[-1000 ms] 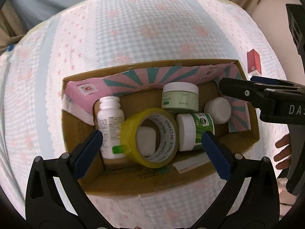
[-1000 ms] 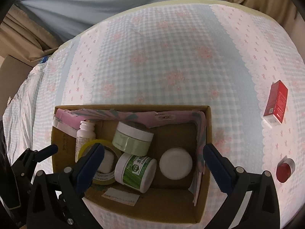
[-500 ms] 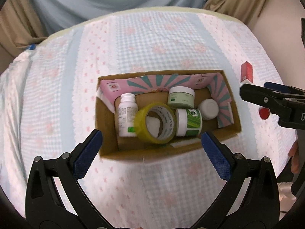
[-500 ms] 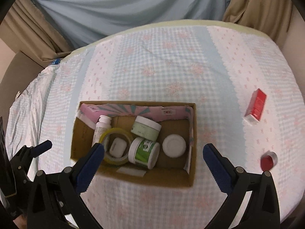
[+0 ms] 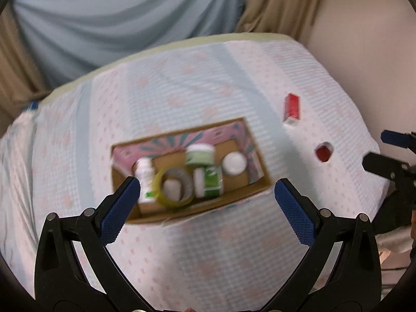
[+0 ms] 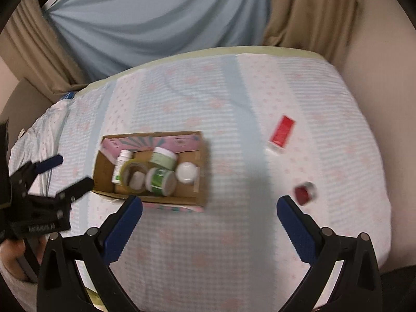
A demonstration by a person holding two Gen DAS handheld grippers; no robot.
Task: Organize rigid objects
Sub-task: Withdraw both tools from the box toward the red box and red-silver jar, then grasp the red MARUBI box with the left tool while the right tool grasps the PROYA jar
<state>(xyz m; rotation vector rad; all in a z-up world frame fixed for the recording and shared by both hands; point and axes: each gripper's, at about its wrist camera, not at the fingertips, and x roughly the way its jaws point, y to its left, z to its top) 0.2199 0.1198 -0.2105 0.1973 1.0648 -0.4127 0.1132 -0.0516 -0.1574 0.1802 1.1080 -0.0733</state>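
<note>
An open cardboard box lies on the checked bedspread and holds a white bottle, a yellow tape roll, two green jars and a white-lidded jar. A red carton and a small red-lidded jar lie on the bedspread right of the box. My left gripper is open and empty, high above the box's near side. My right gripper is open and empty, above the bedspread between the box and the red jar.
Blue and tan curtains hang behind the bed. A beige wall runs along the right edge of the bed. The bedspread stretches far behind the box. The left gripper also shows in the right wrist view.
Both grippers have pulled up and back from the box, which now looks smaller. The red carton and red jar have come into fuller view. Both stay open.
</note>
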